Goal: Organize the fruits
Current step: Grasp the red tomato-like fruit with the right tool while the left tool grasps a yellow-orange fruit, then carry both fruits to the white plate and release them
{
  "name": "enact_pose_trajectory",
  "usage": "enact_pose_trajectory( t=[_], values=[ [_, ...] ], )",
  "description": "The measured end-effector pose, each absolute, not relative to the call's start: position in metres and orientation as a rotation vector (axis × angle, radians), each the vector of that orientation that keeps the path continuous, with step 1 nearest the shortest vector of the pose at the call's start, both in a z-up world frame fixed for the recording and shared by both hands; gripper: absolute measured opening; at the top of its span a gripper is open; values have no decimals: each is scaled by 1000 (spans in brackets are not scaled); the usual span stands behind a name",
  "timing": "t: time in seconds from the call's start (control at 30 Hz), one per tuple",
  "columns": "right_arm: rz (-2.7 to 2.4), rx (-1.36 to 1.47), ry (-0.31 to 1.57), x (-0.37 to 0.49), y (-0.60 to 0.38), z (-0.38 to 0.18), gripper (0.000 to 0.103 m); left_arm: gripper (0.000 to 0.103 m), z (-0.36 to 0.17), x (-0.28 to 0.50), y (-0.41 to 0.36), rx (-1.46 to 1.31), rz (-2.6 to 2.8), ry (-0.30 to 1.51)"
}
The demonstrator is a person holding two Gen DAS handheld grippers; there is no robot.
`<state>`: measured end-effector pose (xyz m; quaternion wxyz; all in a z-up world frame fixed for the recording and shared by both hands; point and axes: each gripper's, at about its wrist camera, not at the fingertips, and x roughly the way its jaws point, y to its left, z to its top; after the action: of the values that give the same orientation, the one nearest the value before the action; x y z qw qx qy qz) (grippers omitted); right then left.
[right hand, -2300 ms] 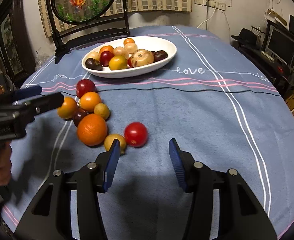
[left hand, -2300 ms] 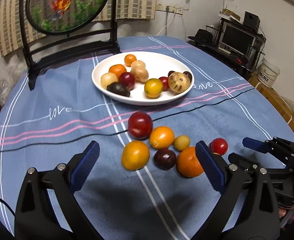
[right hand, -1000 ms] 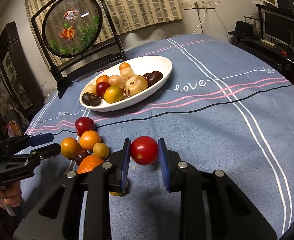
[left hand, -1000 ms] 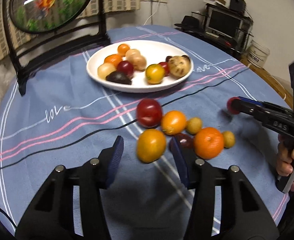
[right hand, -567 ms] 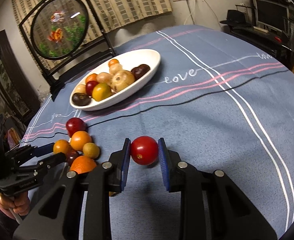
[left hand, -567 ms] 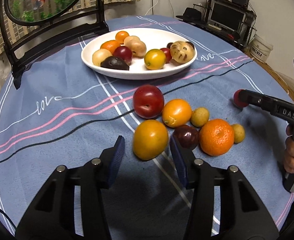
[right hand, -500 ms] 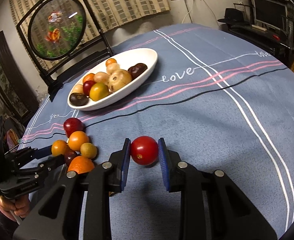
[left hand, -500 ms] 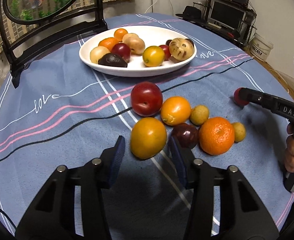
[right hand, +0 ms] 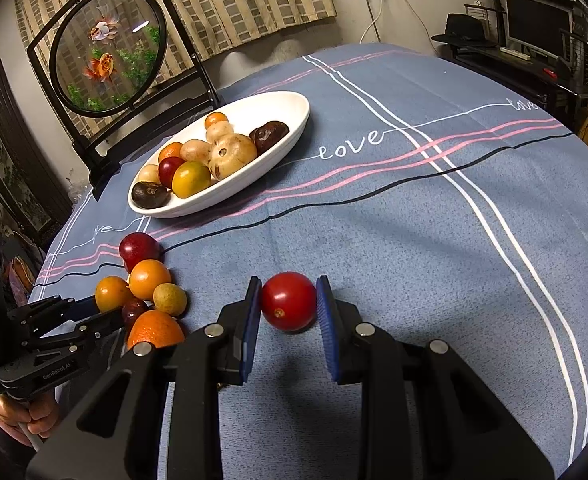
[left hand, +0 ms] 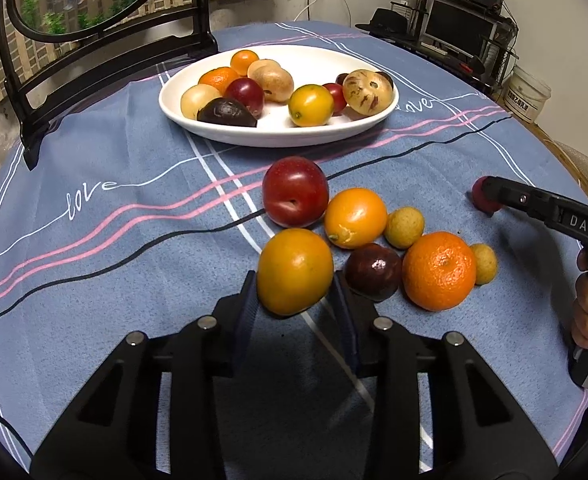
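My left gripper [left hand: 294, 300] is shut on a yellow-orange fruit [left hand: 295, 271] at the near edge of a loose cluster on the blue tablecloth. The cluster holds a red plum [left hand: 295, 191], an orange fruit [left hand: 355, 217], a dark plum [left hand: 372, 271], a tangerine [left hand: 439, 270] and two small yellowish fruits. My right gripper [right hand: 288, 312] is shut on a red tomato [right hand: 288, 300], held above the cloth; it shows at the right of the left wrist view [left hand: 485, 200]. A white oval plate [left hand: 230, 128] with several fruits stands beyond.
A framed round goldfish ornament [right hand: 110, 52] on a black stand sits behind the plate. The round table's edge drops off at right, with a desk, monitor [right hand: 537, 20] and a white bucket [left hand: 527, 94] beyond. The left gripper shows in the right wrist view [right hand: 70, 320].
My left gripper has narrowed from wide open and closed on the yellow-orange fruit. My right gripper took hold of the red tomato, lifted it off the cloth and moved it away from the cluster.
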<state>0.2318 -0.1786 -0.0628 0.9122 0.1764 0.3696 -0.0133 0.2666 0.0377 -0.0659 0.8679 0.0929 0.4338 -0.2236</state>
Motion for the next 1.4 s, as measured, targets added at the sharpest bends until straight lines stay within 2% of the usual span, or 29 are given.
enact_pose_trajectory(
  t=[0.43,0.63,1.0,1.37,1.4],
  values=[
    [-37,335,756,232,-176,-60,28,37,-53,263,39,166,-448,874],
    [-55,264,723,241,-178,-43,28,37,-30,267,41,142,-436,827],
    [23,168,574,321,-163,4,28,37,6,347,10,33,-395,769],
    [78,133,650,394,-159,-20,30,38,-20,407,-10,34,-352,827],
    [77,122,646,395,-159,-19,32,42,-20,408,-10,35,-348,824]
  ],
)
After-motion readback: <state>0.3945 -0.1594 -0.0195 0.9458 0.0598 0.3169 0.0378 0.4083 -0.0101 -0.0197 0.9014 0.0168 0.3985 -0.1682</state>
